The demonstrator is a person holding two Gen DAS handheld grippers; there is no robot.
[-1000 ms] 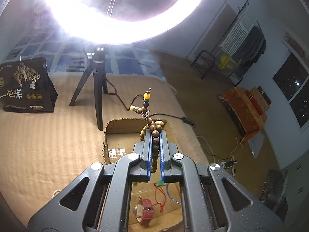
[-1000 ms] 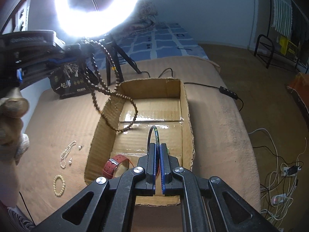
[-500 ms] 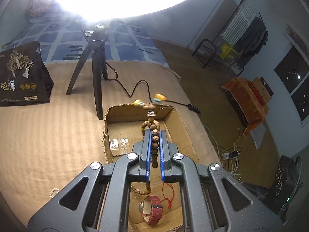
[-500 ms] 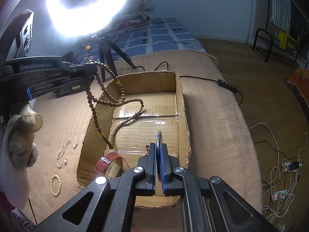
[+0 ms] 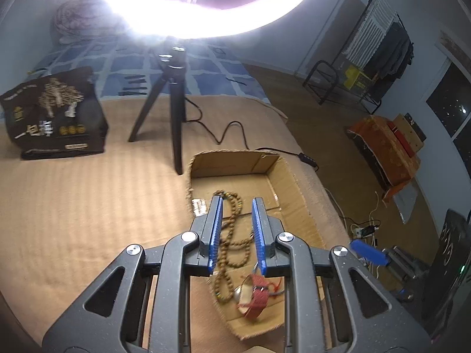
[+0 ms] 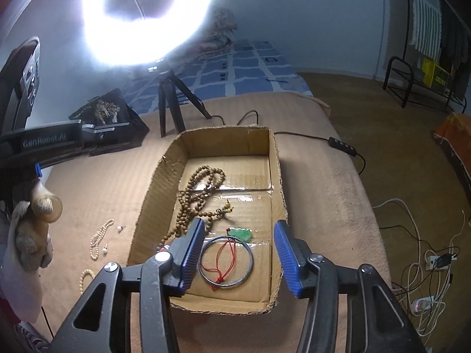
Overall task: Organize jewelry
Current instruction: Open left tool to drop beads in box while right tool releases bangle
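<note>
We see both claws spread wide and holding nothing: the left gripper (image 5: 237,203) and right gripper (image 6: 239,229) hover above the cardboard box (image 6: 275,158). On the box floor lie the wooden bead necklace (image 6: 195,197), a metal bangle (image 6: 226,261) around a red cord, a green pendant (image 6: 241,233) and a red-strapped watch (image 5: 253,297).

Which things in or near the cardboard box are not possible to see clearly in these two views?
- Red-strap watch: left wrist view, blurred, dial unreadable; in the right wrist view the right gripper hides nearly all of it.
- Earring studs beside the pearl strand: right wrist view, too small.
- Wooden bead necklace: left wrist view, partly behind the left gripper.
</note>
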